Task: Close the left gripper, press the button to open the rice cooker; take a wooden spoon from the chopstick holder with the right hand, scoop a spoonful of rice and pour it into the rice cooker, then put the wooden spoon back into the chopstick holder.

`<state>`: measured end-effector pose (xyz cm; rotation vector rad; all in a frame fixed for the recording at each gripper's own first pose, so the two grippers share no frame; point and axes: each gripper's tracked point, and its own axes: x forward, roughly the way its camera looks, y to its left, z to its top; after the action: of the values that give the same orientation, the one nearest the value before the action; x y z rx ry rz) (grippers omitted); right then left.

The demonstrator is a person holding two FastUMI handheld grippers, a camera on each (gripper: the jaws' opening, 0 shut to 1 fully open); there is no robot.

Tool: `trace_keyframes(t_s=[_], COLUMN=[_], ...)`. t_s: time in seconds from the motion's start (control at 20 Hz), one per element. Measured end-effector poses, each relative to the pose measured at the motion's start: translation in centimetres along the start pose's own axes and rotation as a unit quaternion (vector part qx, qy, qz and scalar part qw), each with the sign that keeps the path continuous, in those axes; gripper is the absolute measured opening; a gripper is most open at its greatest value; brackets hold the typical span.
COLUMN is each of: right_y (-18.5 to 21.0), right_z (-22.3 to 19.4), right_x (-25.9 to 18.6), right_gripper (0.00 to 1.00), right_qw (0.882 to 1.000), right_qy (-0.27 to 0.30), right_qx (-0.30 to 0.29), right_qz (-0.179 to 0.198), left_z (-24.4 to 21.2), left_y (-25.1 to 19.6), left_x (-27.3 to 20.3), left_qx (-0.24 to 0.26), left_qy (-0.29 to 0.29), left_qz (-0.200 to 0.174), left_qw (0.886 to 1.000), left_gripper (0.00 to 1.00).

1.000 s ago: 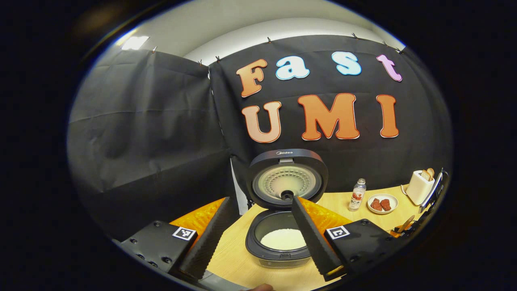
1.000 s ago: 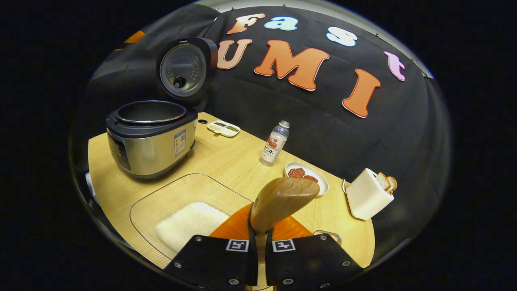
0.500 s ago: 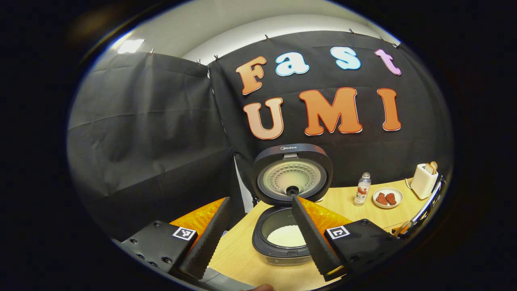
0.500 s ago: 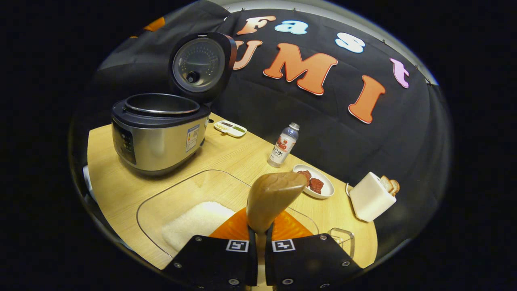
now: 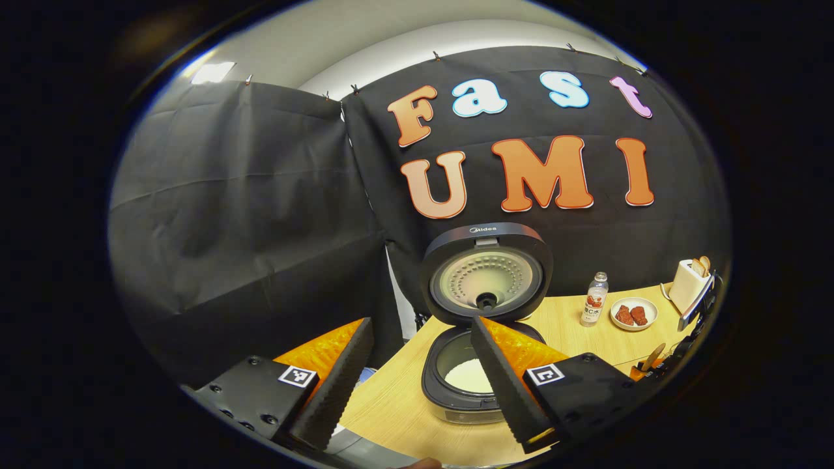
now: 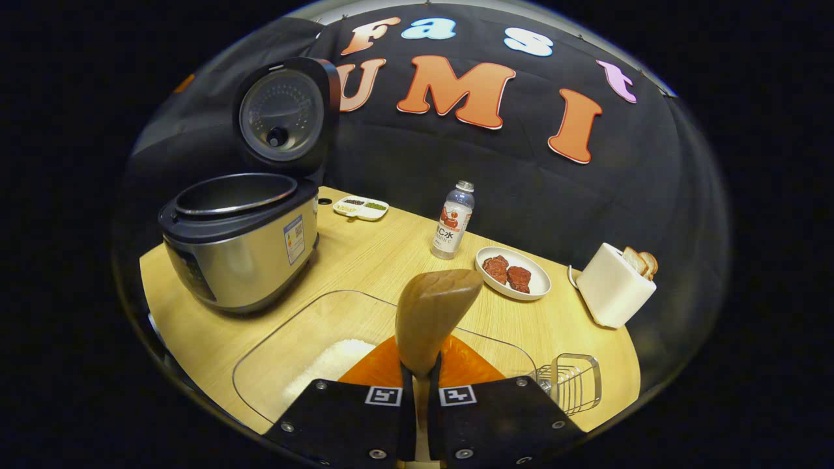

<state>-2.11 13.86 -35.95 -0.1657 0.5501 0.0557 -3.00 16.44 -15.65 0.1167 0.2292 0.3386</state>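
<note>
The right tongs (image 6: 420, 381) are clenched on the handle of the wooden spoon (image 6: 433, 316), whose bowl rises just ahead of them, tilted a little to the right. Below the spoon lies a clear tray (image 6: 306, 326) with a heap of white rice (image 6: 329, 365) in its near part. At the tray's right end, a small wire chopstick holder (image 6: 573, 384) stands on the wooden surface (image 6: 378, 260).

The rice cooker (image 6: 238, 244) stands to the left on the surface, its lid (image 6: 283, 114) swung up and upright behind the pot. Seen from the left gripper view, the cooker (image 5: 459, 384) holds white rice in its inner pot, and the lid (image 5: 485, 273) faces the camera. The left tongs (image 5: 417, 384) are released, fingers spread wide apart with nothing between them, hovering in front of the cooker; the right finger overlaps the pot's edge in the picture.

Behind the tray are a small bottle (image 6: 451, 221), a white plate (image 6: 531, 292) with two reddish pieces on it, and a white toaster (image 6: 612, 293) with bread in its slots. A small divided dish (image 6: 360, 207) lies near the wall, beside the cooker
</note>
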Motion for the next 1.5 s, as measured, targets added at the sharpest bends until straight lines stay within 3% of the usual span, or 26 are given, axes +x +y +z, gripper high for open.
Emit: trace_keyframes(t_s=[0.2,0.3,0.55,0.95,1.0,1.05,1.5], right_y=[0.7,1.1,0.5,0.5,0.4,0.3,0.5], right_z=[0.4,0.5,0.2,0.6,0.6,0.5,0.0], right_x=[0.4,0.5,1.3,1.9,2.0,2.0,1.9], right_gripper=[0.07,0.07,0.07,0.06,0.07,0.07,0.06], right_qw=[0.999,0.995,0.976,0.946,0.941,0.935,0.884], right_qy=[0.011,0.022,0.048,0.055,0.053,0.053,0.061], right_qx=[0.049,0.098,0.213,0.312,0.328,0.344,0.45], right_qz=[0.005,0.016,0.026,0.064,0.068,0.07,0.109], left_z=[-0.4,-0.6,0.1,0.5,0.9,1.2,1.2], left_y=[0.3,0.3,0.0,-0.2,-0.2,-0.4,-3.1], left_x=[0.7,1.0,1.7,1.0,0.9,1.1,1.0], left_qx=[0.002,0.003,0.004,0.019,0.025,0.031,0.041], left_qy=[0.002,0.003,-0.001,0.01,0.009,0.007,0.003], left_qz=[-0.004,-0.008,-0.017,-0.032,-0.034,-0.036,-0.063], left_qw=[1.0,1.0,1.0,0.999,0.999,0.999,0.997], left_gripper=[0.96,1.0,1.0,1.0,0.96,1.0,1.0])
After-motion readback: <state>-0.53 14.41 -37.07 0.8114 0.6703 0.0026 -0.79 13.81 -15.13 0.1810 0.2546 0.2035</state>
